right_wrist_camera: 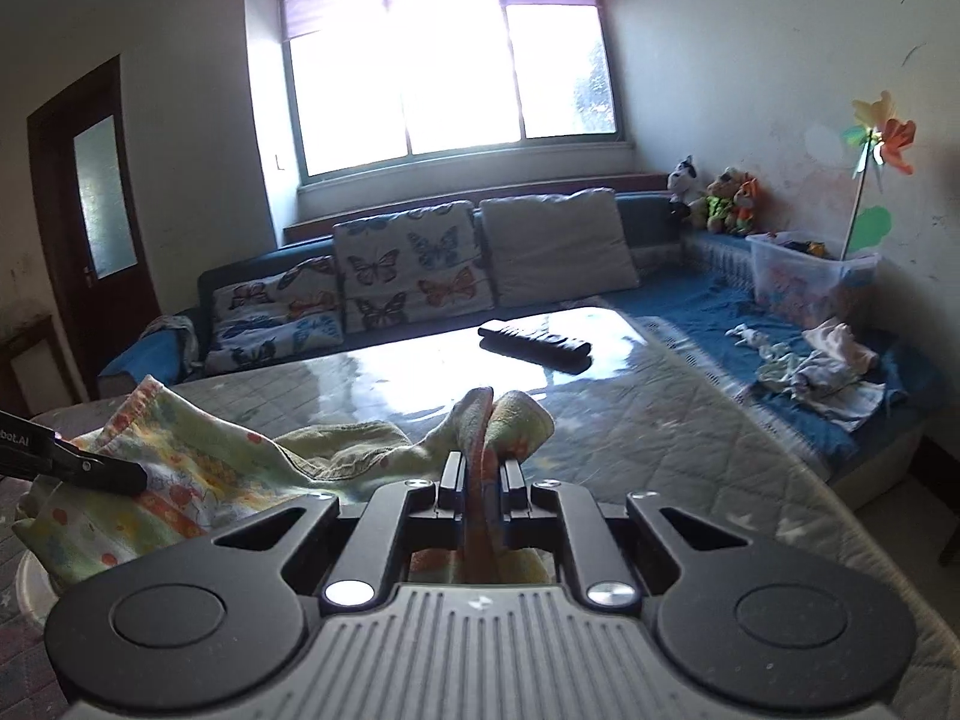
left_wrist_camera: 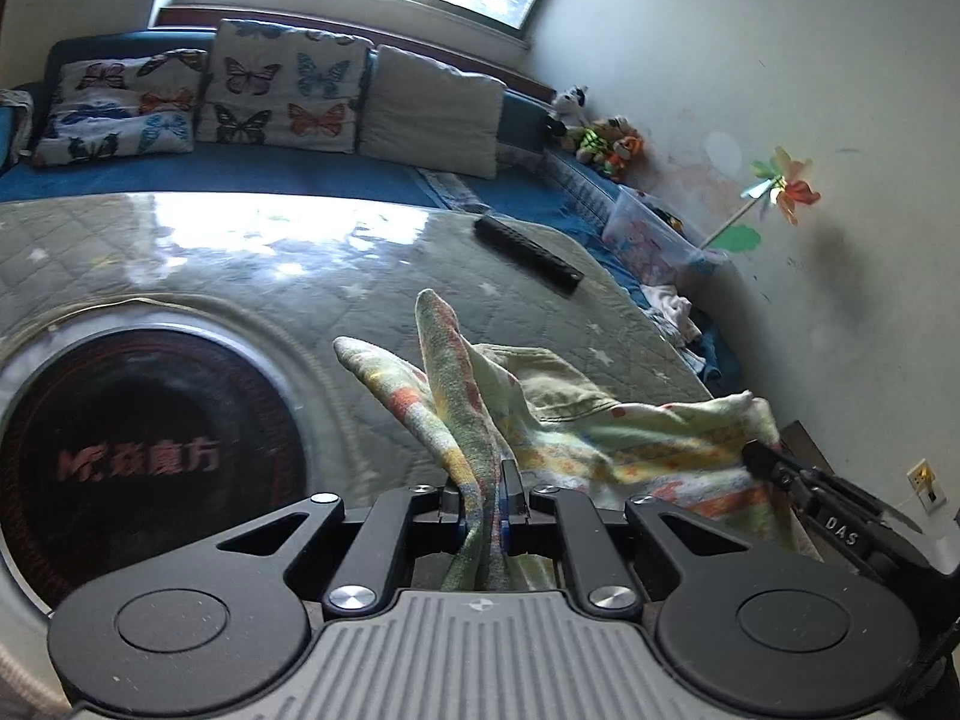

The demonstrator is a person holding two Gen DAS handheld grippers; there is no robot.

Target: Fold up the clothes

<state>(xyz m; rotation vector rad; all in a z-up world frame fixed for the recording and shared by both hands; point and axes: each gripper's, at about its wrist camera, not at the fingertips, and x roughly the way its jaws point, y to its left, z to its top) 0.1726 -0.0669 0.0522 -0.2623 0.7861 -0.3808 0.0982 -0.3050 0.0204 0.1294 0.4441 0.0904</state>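
Garment (left_wrist_camera: pixel 576 420) of pale green cloth with orange and yellow print, held up over the quilted grey table cover (left_wrist_camera: pixel 300 276), stretched between both claws. Left gripper (left_wrist_camera: pixel 480 495) clamped tight on a bunched edge poking up past the fingers. Right gripper (right_wrist_camera: pixel 480 474) likewise pinched on another bunched edge. Black remote control (right_wrist_camera: pixel 534 345) farther back on the glossy tabletop. Round dark disc with red characters (left_wrist_camera: pixel 144 456) at left. Beyond, blue sofa (right_wrist_camera: pixel 690 300) with butterfly cushions (right_wrist_camera: pixel 402 264), loose laundry (right_wrist_camera: pixel 816 372), plastic bin (right_wrist_camera: pixel 804 276), pinwheel (right_wrist_camera: pixel 882 138).

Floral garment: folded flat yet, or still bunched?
Bunched: the floral garment hangs rumpled between the shut left gripper and right gripper.
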